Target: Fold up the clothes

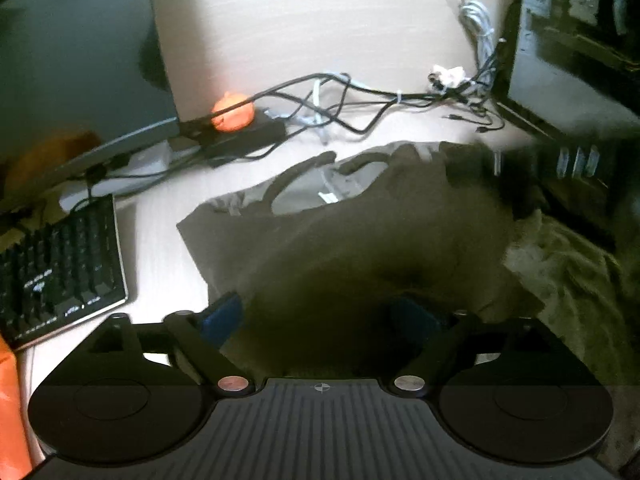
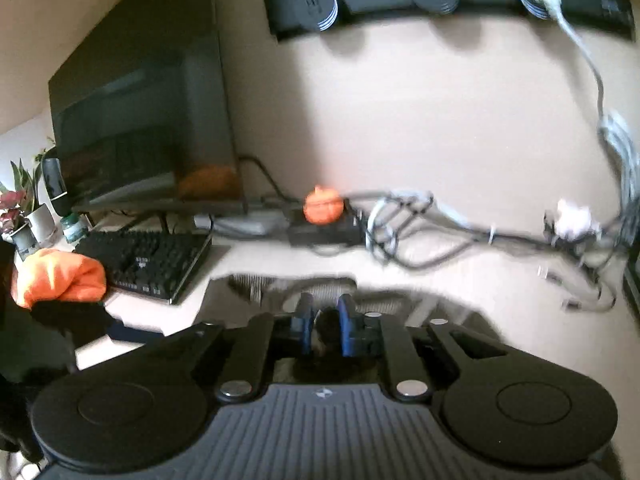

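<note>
Pale wood tabletop fills both views, running back to a light wall. Biggest thing on it is the dark monitor at the left, with a black keyboard in front of its stand. Right in the middle lies the garment, a dark olive-brown top, rumpled and spread across the tabletop, its paler grey inside showing at the neck opening with a small white label there. A lighter, mottled piece of cloth sits bunched just beside it on the right. Left gripper has its blue pads wide apart, the dark fabric mounded between and over them; whether they press the cloth I cannot tell. Right gripper has its blue pads drawn close, pinched on a dark fold of the garment, lifted near the lens. Behind, a tangle of black and white cables runs along the wall. An orange cloth bundle rests by the keyboard. Smallest: a little orange pumpkin-like ball on a black box.
</note>
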A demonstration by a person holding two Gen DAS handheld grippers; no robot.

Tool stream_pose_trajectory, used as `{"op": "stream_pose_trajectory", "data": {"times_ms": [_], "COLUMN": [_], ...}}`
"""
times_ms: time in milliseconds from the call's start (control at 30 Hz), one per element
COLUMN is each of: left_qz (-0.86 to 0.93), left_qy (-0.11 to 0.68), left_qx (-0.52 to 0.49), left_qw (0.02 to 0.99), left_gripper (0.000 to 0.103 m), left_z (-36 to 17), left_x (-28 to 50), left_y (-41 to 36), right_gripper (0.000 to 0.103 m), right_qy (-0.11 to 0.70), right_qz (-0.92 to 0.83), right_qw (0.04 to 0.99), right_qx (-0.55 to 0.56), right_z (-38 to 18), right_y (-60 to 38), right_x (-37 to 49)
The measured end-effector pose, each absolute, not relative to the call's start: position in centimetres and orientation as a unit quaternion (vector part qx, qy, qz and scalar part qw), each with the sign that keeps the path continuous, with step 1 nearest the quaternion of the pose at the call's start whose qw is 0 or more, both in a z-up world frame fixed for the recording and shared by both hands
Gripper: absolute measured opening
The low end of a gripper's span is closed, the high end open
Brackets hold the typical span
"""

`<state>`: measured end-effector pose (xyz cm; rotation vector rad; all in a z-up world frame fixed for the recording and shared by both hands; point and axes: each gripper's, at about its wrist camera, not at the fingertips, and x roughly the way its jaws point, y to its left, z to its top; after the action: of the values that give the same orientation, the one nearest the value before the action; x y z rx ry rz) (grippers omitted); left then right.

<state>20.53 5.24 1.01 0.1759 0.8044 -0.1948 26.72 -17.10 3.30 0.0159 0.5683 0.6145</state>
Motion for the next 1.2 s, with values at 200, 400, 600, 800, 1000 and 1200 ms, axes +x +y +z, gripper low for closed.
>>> {"op": "stream_pose_trajectory", "data": {"times_ms": [200,400,600,800,1000,1200], "left_qz": [-0.091,-0.090,-0.104,-0.123,-0.122,-0.068], "left_qy": [0.395,0.391,0.383,0.401,0.393,0.370], "left_qx": [0.133,0.127,0.101,0.100,0.147,0.210], "left_qw": [0.904,0.907,0.912,0.902,0.899,0.902], "left_gripper": [0.070,0.025,0.057,0.073,0.084,0.014], "left_z": [-1.2,0.2,1.2,-0.3,-1.0,-0.7], "left_x": [21.7,23.7,21.5,20.3,20.1,22.0], "left_y": [4.4,5.1,5.9,4.8,3.7,3.8], "right_gripper": [0.002,0.011,0.047,0.019,0.017,0.017], "right_qy": [0.294,0.319,0.407,0.432,0.344,0.269], "right_qz": [0.286,0.272,0.246,0.271,0.315,0.318], "right_qw": [0.912,0.907,0.867,0.848,0.880,0.908], "right_qx": [0.020,0.049,0.148,0.141,0.088,0.039], "right_z": [3.4,3.5,-2.3,-4.8,1.1,5.9], "right_y": [-18.1,-20.2,-22.5,-20.3,-18.7,-17.9], "right_x": [28.5,30.0,29.0,28.4,27.3,28.2]}}
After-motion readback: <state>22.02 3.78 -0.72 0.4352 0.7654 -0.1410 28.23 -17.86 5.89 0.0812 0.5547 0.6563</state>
